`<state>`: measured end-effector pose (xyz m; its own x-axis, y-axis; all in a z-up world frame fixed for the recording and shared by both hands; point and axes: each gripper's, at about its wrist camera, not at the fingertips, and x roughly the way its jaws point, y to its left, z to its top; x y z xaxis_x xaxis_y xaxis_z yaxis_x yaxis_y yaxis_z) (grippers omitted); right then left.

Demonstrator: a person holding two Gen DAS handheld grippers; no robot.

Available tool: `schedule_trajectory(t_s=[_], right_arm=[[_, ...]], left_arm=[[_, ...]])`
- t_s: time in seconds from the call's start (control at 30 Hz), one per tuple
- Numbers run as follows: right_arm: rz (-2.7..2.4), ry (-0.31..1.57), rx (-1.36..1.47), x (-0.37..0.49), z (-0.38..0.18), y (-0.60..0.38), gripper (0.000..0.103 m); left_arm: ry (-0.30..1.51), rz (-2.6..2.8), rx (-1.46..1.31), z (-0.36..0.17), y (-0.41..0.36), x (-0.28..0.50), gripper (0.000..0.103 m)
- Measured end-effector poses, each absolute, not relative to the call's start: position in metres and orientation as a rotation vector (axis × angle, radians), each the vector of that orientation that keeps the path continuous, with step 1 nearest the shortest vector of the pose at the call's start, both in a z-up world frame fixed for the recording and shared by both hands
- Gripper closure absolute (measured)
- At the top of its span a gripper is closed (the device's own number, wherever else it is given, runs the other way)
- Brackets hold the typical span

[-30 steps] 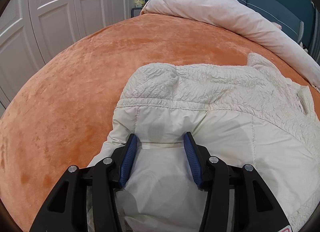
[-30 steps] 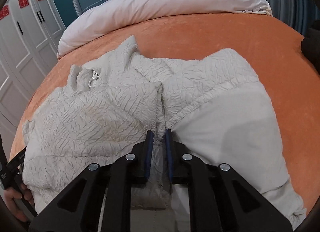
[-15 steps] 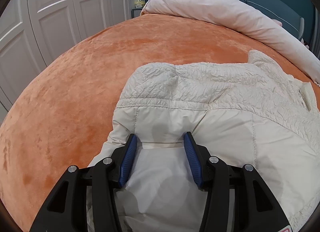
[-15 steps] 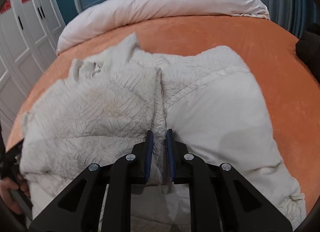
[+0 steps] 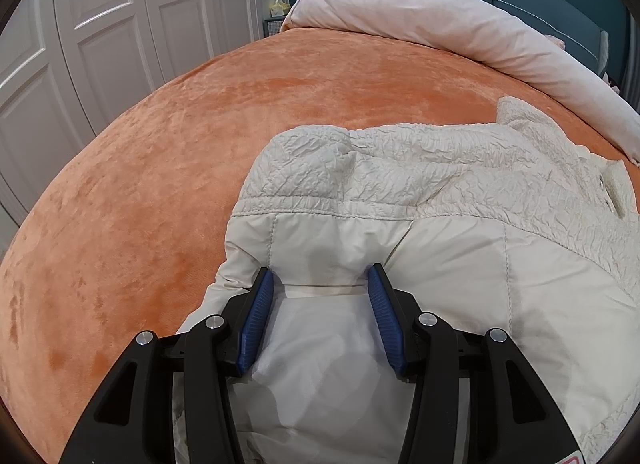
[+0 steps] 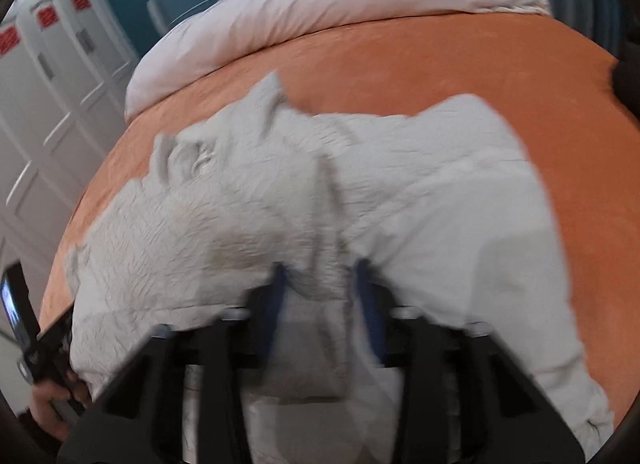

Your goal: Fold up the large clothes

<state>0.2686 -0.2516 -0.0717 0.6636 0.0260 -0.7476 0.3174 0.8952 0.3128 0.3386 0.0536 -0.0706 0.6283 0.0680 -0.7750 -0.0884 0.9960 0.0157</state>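
A cream padded jacket [image 5: 440, 232] lies spread on the orange bed cover [image 5: 160, 192], crinkled fabric at the far part and smooth fabric near me. My left gripper [image 5: 320, 280] is open, its blue pads standing either side of a smooth fold at the jacket's near edge. In the blurred right wrist view the jacket [image 6: 440, 224] fills the middle. My right gripper [image 6: 320, 272] is open there, jaws apart around a crinkled ridge of the jacket.
A rolled pale duvet [image 5: 460, 24] lies along the head of the bed, also in the right wrist view [image 6: 320, 20]. White wardrobe doors [image 5: 100, 24] stand to the left. The left gripper's body and the hand holding it [image 6: 44, 364] show at the lower left.
My right gripper has opened, letting go of the crinkled fold it pinched, and it is moving, so its view is blurred. My left gripper stays open in place.
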Motion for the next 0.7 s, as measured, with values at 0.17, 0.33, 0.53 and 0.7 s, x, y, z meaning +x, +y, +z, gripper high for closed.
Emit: schedule_trajectory(t_s=[0.17, 0.33, 0.53, 0.7], right_arm=[[-0.21, 0.668, 0.399, 0.246, -0.033, -0.245, 0.1], [-0.251, 0.857, 0.39, 0.26, -0.091, -0.249, 0.103], [-0.27, 0.831, 0.383, 0.255, -0.07, -0.247, 0.101], [-0.258, 0.689, 0.378, 0.233, -0.028, -0.242, 0.1]], left_arm=[[0.886, 0.09, -0.023, -0.071, 0.053, 0.339, 0.055], [0.883, 0.092, -0.007, -0.071, 0.054, 0.338, 0.055], [0.885, 0.099, 0.008, -0.071, 0.053, 0.339, 0.054], [0.884, 0.101, 0.013, -0.071, 0.053, 0.339, 0.054]])
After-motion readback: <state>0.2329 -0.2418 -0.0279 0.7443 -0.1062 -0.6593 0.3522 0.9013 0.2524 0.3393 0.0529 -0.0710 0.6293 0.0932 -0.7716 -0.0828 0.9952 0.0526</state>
